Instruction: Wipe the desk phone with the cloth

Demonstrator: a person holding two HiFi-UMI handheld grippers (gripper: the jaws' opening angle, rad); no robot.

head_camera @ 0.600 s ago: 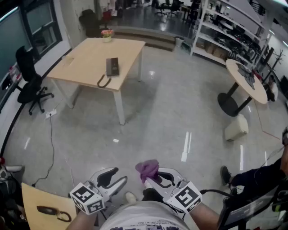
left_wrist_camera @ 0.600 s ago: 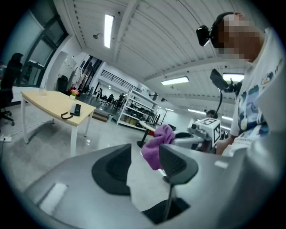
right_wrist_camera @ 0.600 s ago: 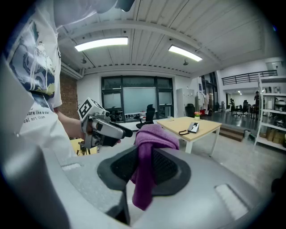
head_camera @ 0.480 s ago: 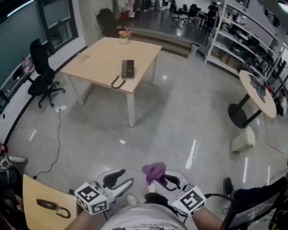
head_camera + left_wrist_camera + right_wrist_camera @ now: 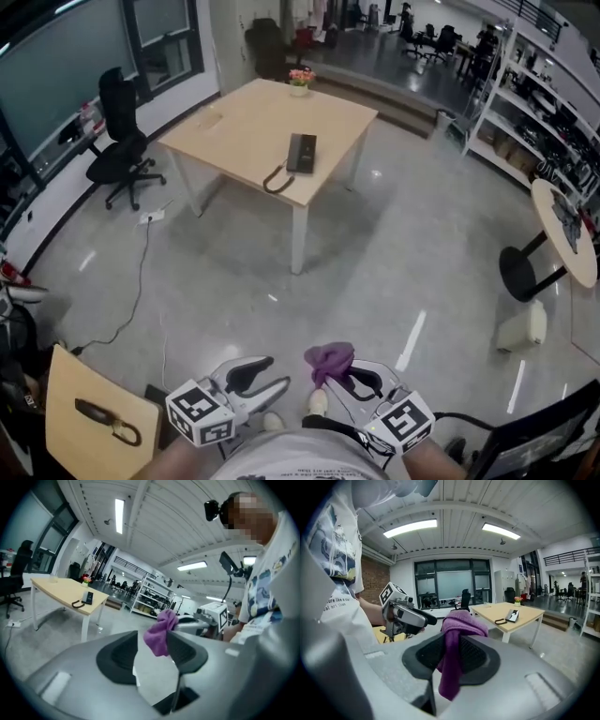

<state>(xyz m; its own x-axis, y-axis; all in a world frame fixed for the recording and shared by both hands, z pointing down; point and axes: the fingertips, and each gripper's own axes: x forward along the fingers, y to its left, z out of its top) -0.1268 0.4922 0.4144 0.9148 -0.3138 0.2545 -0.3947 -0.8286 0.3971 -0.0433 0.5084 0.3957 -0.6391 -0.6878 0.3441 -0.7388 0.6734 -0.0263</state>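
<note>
The black desk phone (image 5: 302,152) lies on a light wooden table (image 5: 234,127) far ahead across the floor, with its handset (image 5: 278,179) off to the side near the table's edge. It also shows small in the left gripper view as the phone (image 5: 87,597) and in the right gripper view as the phone (image 5: 513,616). My right gripper (image 5: 330,372) is held low before my body, shut on a purple cloth (image 5: 330,356) that bunches above the jaws and hangs between them, cloth (image 5: 457,625). My left gripper (image 5: 272,372) is beside it, open and empty, with floor showing between its pads.
A flower pot (image 5: 300,78) stands at the table's far edge. A black office chair (image 5: 120,141) is left of the table. A round table (image 5: 565,234) and shelves (image 5: 544,103) are at the right. A beige box (image 5: 525,326) lies on the floor. A wooden board (image 5: 94,412) is at lower left.
The view has shifted: the table and phone now sit further right and a little lower. Both grippers keep their place before my body. The cloth stays gripped.
</note>
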